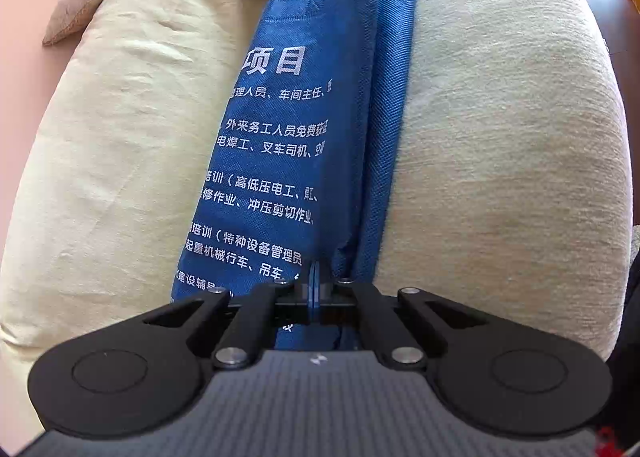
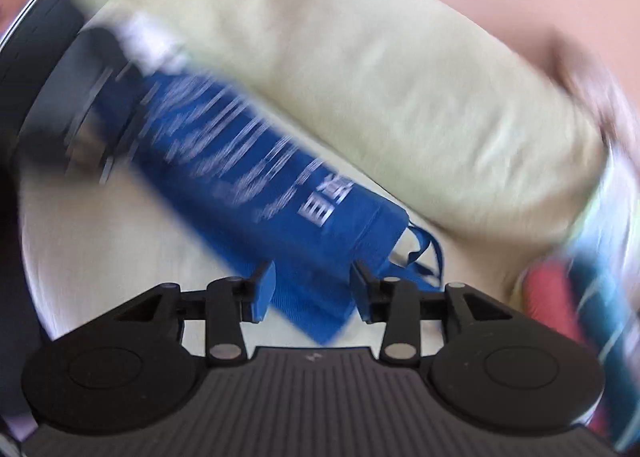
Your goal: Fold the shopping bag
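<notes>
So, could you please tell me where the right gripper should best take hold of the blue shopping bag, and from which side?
Probably the handle end. The blue shopping bag lies folded into a long strip on the cream cushion, its far end pinched by the left gripper. The open right gripper already straddles the near corner; come in low along the strip and close across the flat layers beside the loop handles.

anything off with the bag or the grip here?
Nothing damaged. The blue bag lies folded lengthwise into a narrow strip on the cream cushion; left gripper is pinching its bottom end, right gripper open over the handle end. Right view is blurred.
</notes>
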### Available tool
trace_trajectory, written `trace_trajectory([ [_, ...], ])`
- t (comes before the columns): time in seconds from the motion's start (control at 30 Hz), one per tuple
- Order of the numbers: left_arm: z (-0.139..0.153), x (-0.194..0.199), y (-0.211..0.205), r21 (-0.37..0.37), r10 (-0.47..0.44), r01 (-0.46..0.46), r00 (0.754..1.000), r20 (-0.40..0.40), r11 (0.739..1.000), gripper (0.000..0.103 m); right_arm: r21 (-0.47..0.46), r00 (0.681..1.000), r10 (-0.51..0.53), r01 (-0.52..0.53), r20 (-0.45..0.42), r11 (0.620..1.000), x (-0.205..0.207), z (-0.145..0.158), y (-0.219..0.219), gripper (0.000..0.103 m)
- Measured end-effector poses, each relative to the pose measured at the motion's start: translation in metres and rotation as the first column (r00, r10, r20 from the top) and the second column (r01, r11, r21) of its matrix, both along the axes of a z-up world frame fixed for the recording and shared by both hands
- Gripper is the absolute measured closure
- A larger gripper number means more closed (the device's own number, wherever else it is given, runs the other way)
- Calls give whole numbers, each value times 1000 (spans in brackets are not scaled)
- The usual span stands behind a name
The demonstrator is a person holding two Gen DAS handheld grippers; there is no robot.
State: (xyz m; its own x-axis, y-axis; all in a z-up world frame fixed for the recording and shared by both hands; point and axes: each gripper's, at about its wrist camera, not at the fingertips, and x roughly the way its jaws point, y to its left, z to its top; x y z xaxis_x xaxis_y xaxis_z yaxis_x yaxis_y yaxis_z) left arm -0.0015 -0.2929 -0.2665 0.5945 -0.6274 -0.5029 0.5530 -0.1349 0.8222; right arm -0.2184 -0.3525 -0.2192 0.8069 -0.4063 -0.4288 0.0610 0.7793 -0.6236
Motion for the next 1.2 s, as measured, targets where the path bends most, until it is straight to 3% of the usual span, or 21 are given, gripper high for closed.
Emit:
trace_trajectory([
  [0.1, 0, -1, -1, -1, -4, 4, 1000, 14, 1000, 103, -220, 993, 72, -91, -92, 971, 1, -21, 6, 69],
  [0.13, 0, -2, 0, -4, -4, 4, 1000, 19, 1000, 103, -256, 991, 83, -107, -103, 961, 4, -25, 5, 76],
  [0.17, 0, -3, 0, -7, -5, 5, 1000, 23, 1000, 103, -291, 989, 94, -124, -115, 949, 7, -28, 4, 93],
  [0.2, 1, -4, 0, -14, -13, 13, 1000, 28, 1000, 103, -313, 987, 99, -134, -124, 940, 10, -31, 2, 95],
  [0.4, 5, -5, 12, -21, -58, 58, 998, 15, 998, 103, -279, 985, 89, -127, -146, 952, 22, -32, -17, 101],
  [0.53, 16, -5, 18, -48, -68, 68, 998, -16, 997, 102, -302, 987, 125, -150, -100, 941, 4, -29, -9, 101],
  [0.63, 35, -9, 13, -101, -90, 85, 994, -54, 991, 92, -324, 983, 121, -159, -135, 933, -3, -45, -5, 102],
  [0.73, 47, -14, 3, -141, -110, 98, 991, -77, 985, 92, -408, 987, 117, -153, -110, 900, -8, -58, 6, 102],
  [0.87, 42, -19, -12, -119, -126, 112, 985, -118, 987, 93, -413, 981, 123, -175, -150, 894, -12, -72, 14, 100],
  [0.97, 32, -17, -19, -86, -109, 98, 985, -132, 991, 103, -387, 982, 113, -165, -155, 907, -7, -68, 11, 100],
  [1.1, 11, -17, -15, -73, -92, 86, 992, -90, 994, 103, -387, 981, 90, -152, -174, 910, 3, -66, 6, 96],
  [1.2, 10, -20, -17, -66, -81, 75, 993, -82, 995, 103, -242, 989, 4, -41, -149, 969, 11, -45, -2, 95],
])
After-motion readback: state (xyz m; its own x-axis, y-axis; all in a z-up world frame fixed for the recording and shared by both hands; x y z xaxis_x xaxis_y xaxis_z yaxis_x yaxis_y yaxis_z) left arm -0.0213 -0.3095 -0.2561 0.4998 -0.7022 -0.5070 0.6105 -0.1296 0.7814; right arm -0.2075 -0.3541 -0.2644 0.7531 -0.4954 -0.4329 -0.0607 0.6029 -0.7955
